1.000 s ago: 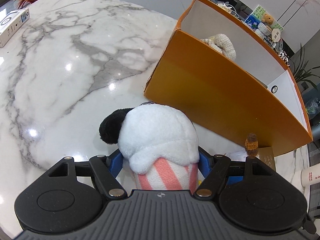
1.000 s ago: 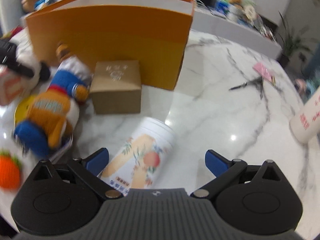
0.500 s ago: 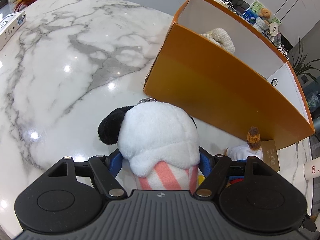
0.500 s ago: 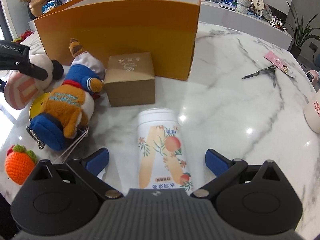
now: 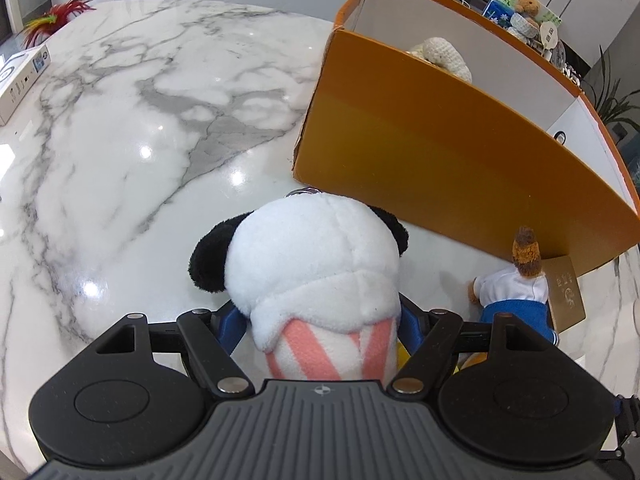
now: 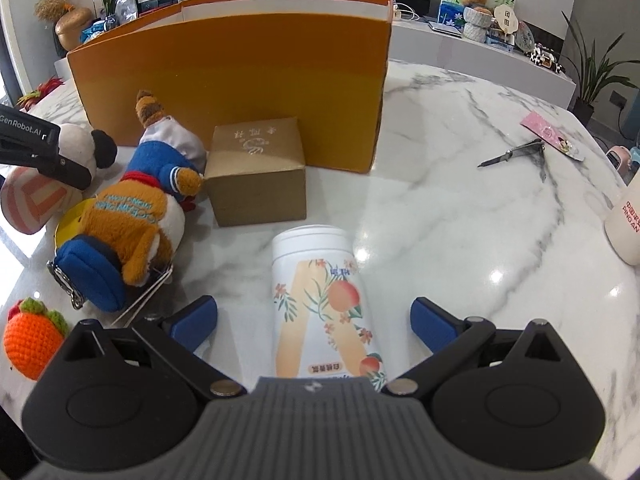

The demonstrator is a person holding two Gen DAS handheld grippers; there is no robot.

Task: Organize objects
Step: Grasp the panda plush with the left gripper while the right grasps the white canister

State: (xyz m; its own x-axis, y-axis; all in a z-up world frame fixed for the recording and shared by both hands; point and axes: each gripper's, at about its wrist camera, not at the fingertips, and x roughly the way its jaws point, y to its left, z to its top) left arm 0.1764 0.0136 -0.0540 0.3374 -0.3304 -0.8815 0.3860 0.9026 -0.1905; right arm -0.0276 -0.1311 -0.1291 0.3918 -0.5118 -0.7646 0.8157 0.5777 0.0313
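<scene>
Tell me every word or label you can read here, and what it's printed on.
"GenRobot.AI": left gripper, on its black side.
"PING AN": white cup, red print; the line above is unreadable.
Bear plush: upside-down blue lettering, not legible.
Brown carton and white canister: Chinese characters, too small to read.

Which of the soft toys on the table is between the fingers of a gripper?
The panda toy with the pink striped body, in the left gripper. The brown bear and orange knitted fruit lie free.
</scene>
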